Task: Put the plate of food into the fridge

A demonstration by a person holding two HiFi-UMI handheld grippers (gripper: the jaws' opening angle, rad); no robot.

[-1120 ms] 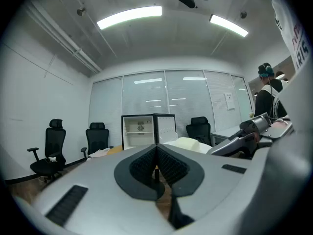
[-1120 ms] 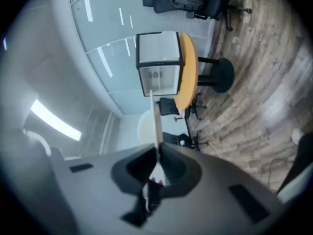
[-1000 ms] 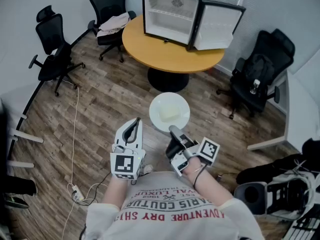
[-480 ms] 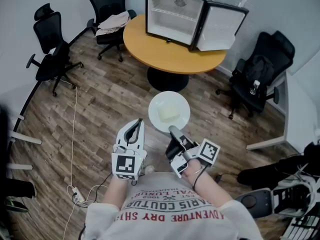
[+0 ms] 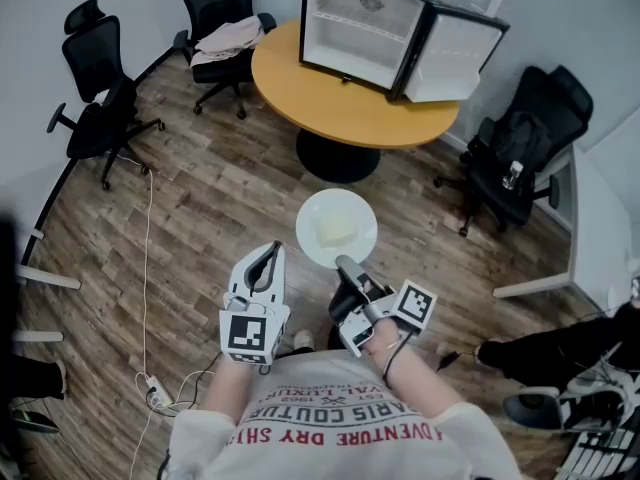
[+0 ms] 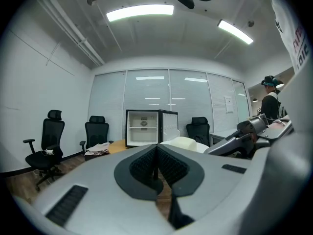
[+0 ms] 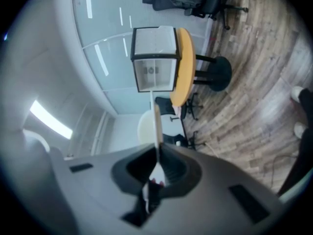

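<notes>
A white plate [image 5: 336, 228] carrying a pale block of food [image 5: 336, 230] is held out level in front of me, above the wooden floor. My right gripper [image 5: 347, 269] is shut on the plate's near rim; in the right gripper view the plate [image 7: 155, 126] shows edge-on between the jaws. My left gripper [image 5: 262, 265] hangs beside it to the left, shut and empty, with its pads [image 6: 157, 164] together. The small fridge [image 5: 368, 30] stands on the round table with its door [image 5: 452, 58] swung open, its white inside empty; the fridge [image 6: 143, 127] also shows ahead in the left gripper view.
The round orange table [image 5: 340, 98] stands ahead on a black pedestal. Black office chairs stand at the left [image 5: 98, 88], behind the table with cloth on one [image 5: 222, 18], and at the right [image 5: 520, 148]. A white cable and power strip [image 5: 152, 388] lie on the floor at my left.
I have stepped a little closer to the table; the fridge and table sit slightly further right and nearer in view. Both grippers keep their hold and pose.
</notes>
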